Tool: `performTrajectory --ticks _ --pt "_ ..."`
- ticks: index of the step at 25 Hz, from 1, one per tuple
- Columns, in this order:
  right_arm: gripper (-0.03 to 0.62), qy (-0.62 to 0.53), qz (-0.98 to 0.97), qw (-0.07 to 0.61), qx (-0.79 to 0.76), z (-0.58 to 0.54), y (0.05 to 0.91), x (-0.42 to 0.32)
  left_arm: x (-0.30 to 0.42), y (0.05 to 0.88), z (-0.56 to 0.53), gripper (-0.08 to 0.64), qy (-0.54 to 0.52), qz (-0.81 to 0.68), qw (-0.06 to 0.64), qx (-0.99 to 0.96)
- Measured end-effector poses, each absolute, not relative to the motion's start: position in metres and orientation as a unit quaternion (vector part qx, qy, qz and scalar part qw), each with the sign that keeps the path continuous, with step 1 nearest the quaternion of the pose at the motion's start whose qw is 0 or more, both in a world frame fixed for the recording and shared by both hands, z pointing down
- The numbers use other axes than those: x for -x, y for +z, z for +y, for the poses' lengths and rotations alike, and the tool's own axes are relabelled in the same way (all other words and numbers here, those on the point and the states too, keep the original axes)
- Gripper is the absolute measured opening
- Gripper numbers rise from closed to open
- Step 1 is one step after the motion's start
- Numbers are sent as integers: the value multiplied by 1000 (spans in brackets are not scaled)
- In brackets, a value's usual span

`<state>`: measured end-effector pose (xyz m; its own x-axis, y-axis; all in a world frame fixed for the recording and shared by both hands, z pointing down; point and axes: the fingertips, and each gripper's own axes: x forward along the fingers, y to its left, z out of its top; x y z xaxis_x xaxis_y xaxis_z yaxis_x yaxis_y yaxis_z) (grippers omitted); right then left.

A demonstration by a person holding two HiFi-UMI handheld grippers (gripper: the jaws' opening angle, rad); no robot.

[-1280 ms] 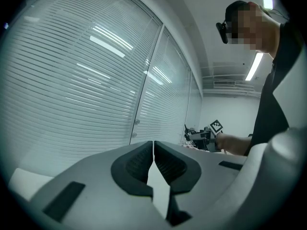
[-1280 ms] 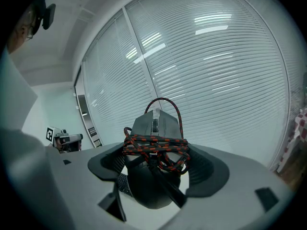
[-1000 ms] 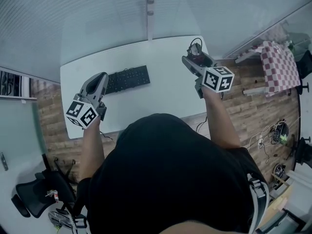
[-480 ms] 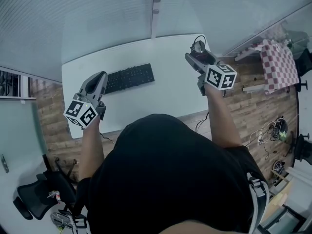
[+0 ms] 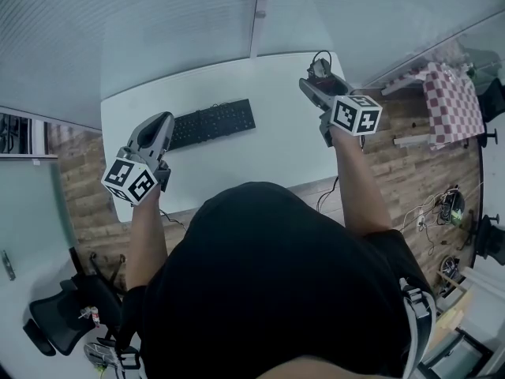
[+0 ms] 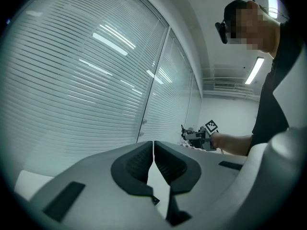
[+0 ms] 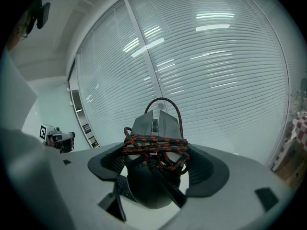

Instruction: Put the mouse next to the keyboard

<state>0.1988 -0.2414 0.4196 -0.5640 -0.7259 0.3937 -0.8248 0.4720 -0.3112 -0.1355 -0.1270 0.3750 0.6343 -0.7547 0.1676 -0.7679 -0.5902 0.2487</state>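
Note:
A black keyboard (image 5: 213, 122) lies on the white table (image 5: 268, 144), left of its middle. My right gripper (image 5: 317, 79) hovers over the table's far right corner, shut on a dark mouse (image 7: 152, 128) whose red-and-black braided cable (image 7: 156, 145) is wound round its body. In the right gripper view my right gripper (image 7: 154, 169) clamps the mouse from both sides. My left gripper (image 5: 155, 129) is held just left of the keyboard, jaws together with nothing between them, as the left gripper view (image 6: 153, 162) shows.
Wood floor surrounds the table. A checked red-and-white cloth (image 5: 451, 101) lies on furniture at the right. A black office chair (image 5: 55, 322) stands at the lower left. Cables and small devices (image 5: 450, 212) lie on the floor at the right. Blinds cover the wall behind the table.
The right gripper with the mouse has shifted slightly farther up and away over the table's right corner. The left gripper has barely moved.

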Motion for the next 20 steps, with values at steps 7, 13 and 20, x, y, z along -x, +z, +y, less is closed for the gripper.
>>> performTrajectory --ticks 7,13,20 --pt "411 256 -845 116 -454 -260 443 -194 138 380 -130 25 27 -428 158 -889" --pt "411 276 -836 138 -454 -281 479 -191 132 387 -146 25 31 -421 165 -891" --pt "411 300 -824 160 -453 -299 517 -184 131 395 -168 25 36 -415 169 -893"
